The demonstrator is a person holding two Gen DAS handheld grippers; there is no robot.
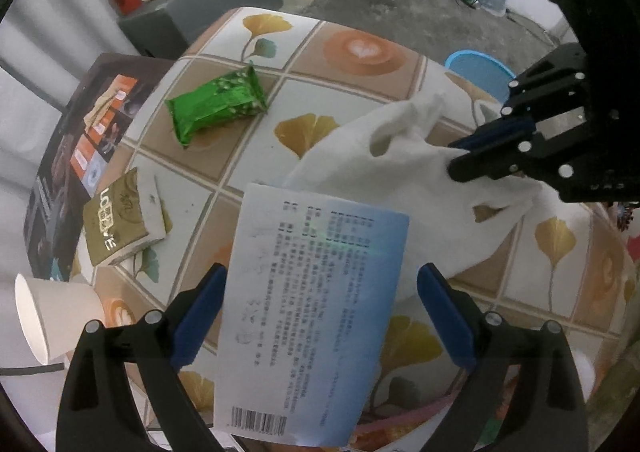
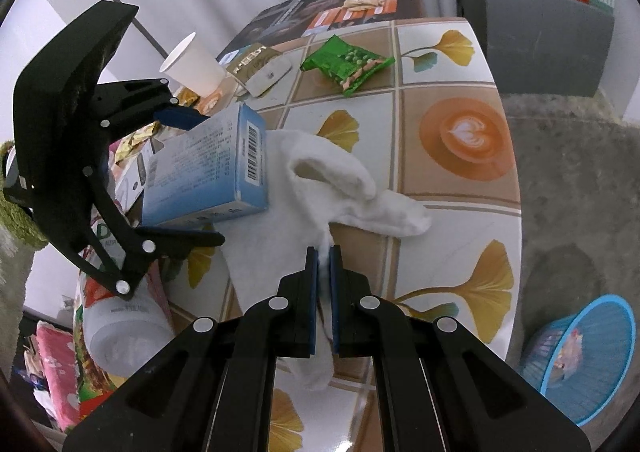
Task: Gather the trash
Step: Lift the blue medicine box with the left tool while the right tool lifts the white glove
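My left gripper (image 1: 320,316) has its fingers wide apart w/ the blue box (image 1: 308,316) between them. In the left view I can't see either pad touching the box. The right view shows one finger above the box and one below, close to its faces, so it may be lightly held, but I can't tell for sure. The box's long axis runs fwd, straight out along my left fingers, barcode end nearest the wrist.

My right gripper (image 2: 324,264) is pinched shut on a fold of the white bag (image 2: 320,180). The bag lies flat on the table (image 2: 452,212) ahead of the right fingers, its mouth gaping just past the tips and a bit left. The box end sits just beside that mouth, on the left of my right fingers.

So the key relation, as I judge it: box is right next to the bag opening, left hand is the nearer one, and the box needs to go in end-first while the right keeps the bag edge up.

Other trash farther out beyond both sets of fingers: green wrapper (image 1: 216,108), tan pack (image 1: 124,216), paper cup (image 2: 194,66). Blue basket (image 2: 584,360) is on the floor, well to the right of my right fingers.
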